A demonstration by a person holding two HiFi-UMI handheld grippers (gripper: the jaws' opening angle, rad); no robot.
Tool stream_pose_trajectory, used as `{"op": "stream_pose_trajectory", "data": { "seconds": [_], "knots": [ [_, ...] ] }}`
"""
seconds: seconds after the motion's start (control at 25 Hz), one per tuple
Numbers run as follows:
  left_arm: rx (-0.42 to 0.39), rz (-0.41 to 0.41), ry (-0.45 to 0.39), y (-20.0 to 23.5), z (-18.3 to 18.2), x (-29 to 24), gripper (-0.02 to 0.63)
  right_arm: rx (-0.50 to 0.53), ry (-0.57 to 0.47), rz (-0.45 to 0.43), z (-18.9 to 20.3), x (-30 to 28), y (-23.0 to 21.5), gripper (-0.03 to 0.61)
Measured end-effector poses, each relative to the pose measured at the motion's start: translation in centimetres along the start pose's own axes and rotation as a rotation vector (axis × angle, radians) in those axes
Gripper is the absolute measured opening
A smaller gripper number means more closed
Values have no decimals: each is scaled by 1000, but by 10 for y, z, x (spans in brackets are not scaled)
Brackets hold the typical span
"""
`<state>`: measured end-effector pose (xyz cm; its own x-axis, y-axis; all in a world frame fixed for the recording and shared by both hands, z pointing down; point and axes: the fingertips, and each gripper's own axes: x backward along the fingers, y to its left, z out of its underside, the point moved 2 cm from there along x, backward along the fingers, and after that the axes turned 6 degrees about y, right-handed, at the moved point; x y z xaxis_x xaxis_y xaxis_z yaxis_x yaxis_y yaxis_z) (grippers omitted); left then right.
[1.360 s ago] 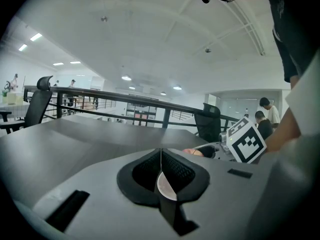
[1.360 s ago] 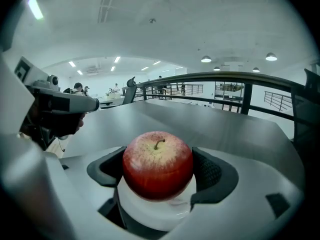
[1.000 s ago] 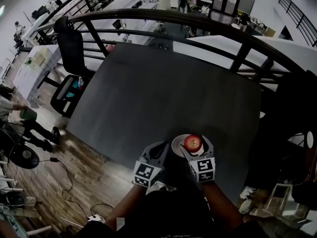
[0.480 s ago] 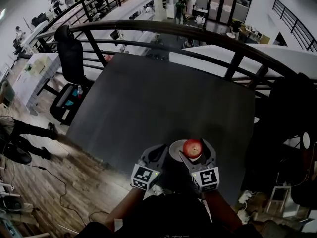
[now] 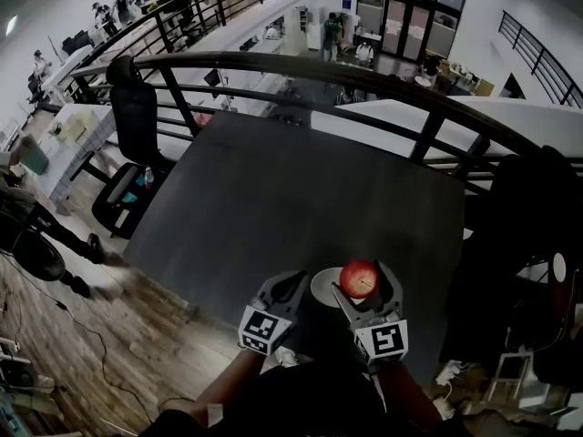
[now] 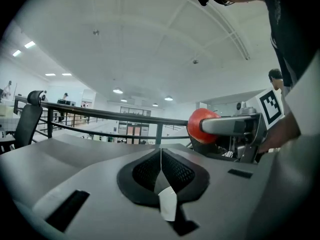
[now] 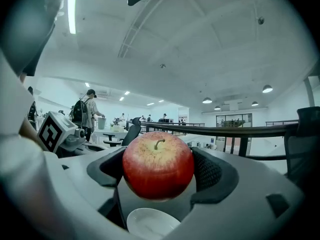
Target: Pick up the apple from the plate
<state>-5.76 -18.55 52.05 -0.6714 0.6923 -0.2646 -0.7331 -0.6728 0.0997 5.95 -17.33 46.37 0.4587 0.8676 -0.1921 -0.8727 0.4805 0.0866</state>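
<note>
My right gripper [image 5: 361, 282] is shut on a red apple [image 5: 359, 279], which hangs clear above a small white plate [image 5: 325, 285] near the table's front edge. In the right gripper view the apple [image 7: 158, 165] fills the space between the dark pads, stem up, with the plate [image 7: 151, 223] below it. My left gripper [image 5: 288, 287] hovers just left of the plate, jaws shut with nothing between them. The left gripper view shows its pads [image 6: 175, 172] pressed together and the apple [image 6: 199, 125] held at the right.
A dark grey table [image 5: 301, 208] spreads out ahead, ringed at the back by a black curved railing [image 5: 346, 76]. A black office chair [image 5: 135, 116] stands off the table's left side. The wooden floor [image 5: 82, 335] lies below on the left, where people are standing.
The right gripper has lifted the apple off the plate; the apple now sits higher and slightly right of the plate. The left gripper stays shut beside it.
</note>
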Motion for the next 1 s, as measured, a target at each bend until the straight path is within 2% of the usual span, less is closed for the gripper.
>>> {"op": "stream_pose_trajectory", "data": {
  "seconds": [0.28,0.64,1.0],
  "knots": [
    [26,-7,-25,5,-6,5,26,25,-30,-3,-10,5,5,400],
    [-15,-21,-30,3,-8,9,26,27,-31,9,-7,5,6,400],
    [-8,-3,-27,-1,-7,11,26,2,-37,42,-7,7,5,400]
  ]
}}
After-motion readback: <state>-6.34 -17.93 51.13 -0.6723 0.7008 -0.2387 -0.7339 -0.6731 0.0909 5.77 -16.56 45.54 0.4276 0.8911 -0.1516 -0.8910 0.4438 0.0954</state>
